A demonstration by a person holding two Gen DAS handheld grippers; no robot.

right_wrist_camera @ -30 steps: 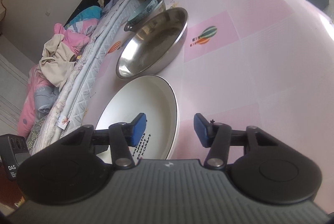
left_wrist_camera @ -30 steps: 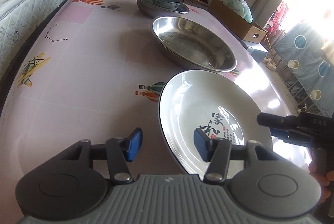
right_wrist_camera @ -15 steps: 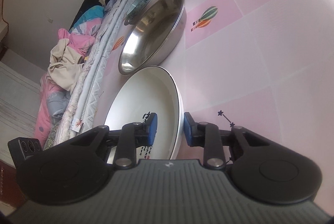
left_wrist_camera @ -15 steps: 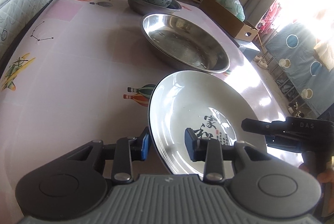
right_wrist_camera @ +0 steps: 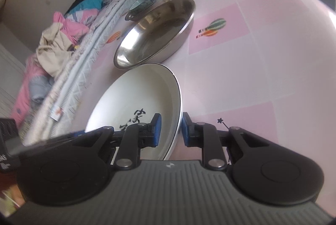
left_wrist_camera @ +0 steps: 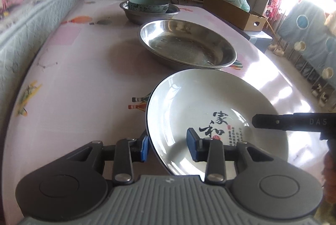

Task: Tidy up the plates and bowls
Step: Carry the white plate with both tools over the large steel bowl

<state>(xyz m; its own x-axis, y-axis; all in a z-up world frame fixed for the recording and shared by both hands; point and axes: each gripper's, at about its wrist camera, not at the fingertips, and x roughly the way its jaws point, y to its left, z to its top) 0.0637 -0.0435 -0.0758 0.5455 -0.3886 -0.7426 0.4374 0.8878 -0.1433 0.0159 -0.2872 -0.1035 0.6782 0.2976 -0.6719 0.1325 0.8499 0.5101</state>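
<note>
The white plate [left_wrist_camera: 210, 111] with black writing sits tipped up between two grippers, one on each side of its rim. The left gripper [left_wrist_camera: 169, 148] has its fingers [left_wrist_camera: 192, 147] on either side of the plate's near left edge: one blue pad is outside the rim and one is inside, and they are part way open, so I cannot tell if they pinch yet. The right gripper [right_wrist_camera: 169, 129] has its fingers [right_wrist_camera: 156, 129] much closer together around the other edge of the plate [right_wrist_camera: 136, 111], nearly squeezing the rim, though a thin gap may be left. Just past the plate, straight ahead of both pairs of fingers, is the wide steel plate [left_wrist_camera: 187, 44], nearly touching it. Farther ahead is a steel bowl [left_wrist_camera: 147, 13] with a blue-green bowl [left_wrist_camera: 148, 3] sitting inside it. All stand on the pink surface [left_wrist_camera: 84, 69]. A bed [left_wrist_camera: 31, 15] runs along beyond the left fingers. I think the white plate should go forward onto the steel plate, and both hands are equally near.
</note>
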